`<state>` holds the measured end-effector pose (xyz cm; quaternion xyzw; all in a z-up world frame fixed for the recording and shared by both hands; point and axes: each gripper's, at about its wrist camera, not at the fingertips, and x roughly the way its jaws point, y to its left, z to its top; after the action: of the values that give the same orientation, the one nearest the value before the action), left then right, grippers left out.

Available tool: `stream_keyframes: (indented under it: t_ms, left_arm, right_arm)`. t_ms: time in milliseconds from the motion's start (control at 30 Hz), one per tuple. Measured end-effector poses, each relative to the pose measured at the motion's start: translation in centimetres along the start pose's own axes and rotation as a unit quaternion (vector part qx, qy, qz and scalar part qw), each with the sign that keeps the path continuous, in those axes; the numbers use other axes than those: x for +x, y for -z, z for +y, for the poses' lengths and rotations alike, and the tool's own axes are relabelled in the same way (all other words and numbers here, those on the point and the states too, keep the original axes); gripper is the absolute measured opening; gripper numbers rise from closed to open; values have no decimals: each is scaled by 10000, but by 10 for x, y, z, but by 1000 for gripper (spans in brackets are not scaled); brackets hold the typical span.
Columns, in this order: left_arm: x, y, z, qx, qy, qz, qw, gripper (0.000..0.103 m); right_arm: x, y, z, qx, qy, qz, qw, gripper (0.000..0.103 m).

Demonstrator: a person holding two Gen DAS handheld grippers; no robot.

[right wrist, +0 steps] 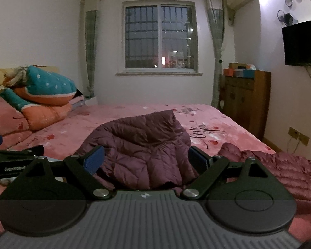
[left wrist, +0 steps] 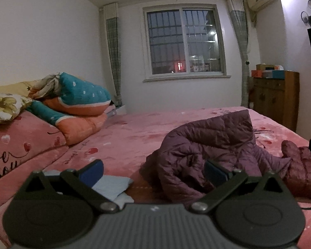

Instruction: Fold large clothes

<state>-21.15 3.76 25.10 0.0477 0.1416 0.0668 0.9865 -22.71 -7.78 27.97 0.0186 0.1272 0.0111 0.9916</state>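
My right claw point(right wrist: 145, 161) hangs spread wide and empty, the crumpled plum quilted puffer jacket point(right wrist: 143, 143) dead ahead in the centre of its frame on the pink heart-print bedspread point(right wrist: 118, 116). My left claw point(left wrist: 153, 172), also agape, has it off to the lower right (one sleeve trails rightward). The right is nearer, I judge.

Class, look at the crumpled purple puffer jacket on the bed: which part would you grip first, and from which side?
Probably grip the purple puffer jacket at its raised, folded-over near edge, coming from the near side of the bed. That edge stands up off the cover, directly ahead of the open right gripper.
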Motion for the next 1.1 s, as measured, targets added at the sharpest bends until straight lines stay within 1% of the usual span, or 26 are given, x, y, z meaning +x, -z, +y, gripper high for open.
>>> stream_keyframes:
  t_ms: [267,533,767,1100]
  left_arm:
    - [2,4,4,31,-35,77,10000,102]
    - [9,10,5,22,-45,213,9998,102]
    - [17,16,0,73,-37,350,9994,102]
    - [33,27,-11,197,-30,566,9982,102]
  right_arm:
    - [-5,1,-2,-78,-74,-92,9999,103]
    - [1,7,-6,-140,-159,-32,9998,103]
    - [11,17,-10,-186,-152,138,9996,103]
    - [32,27,-17,-28,-223,464,9987,103]
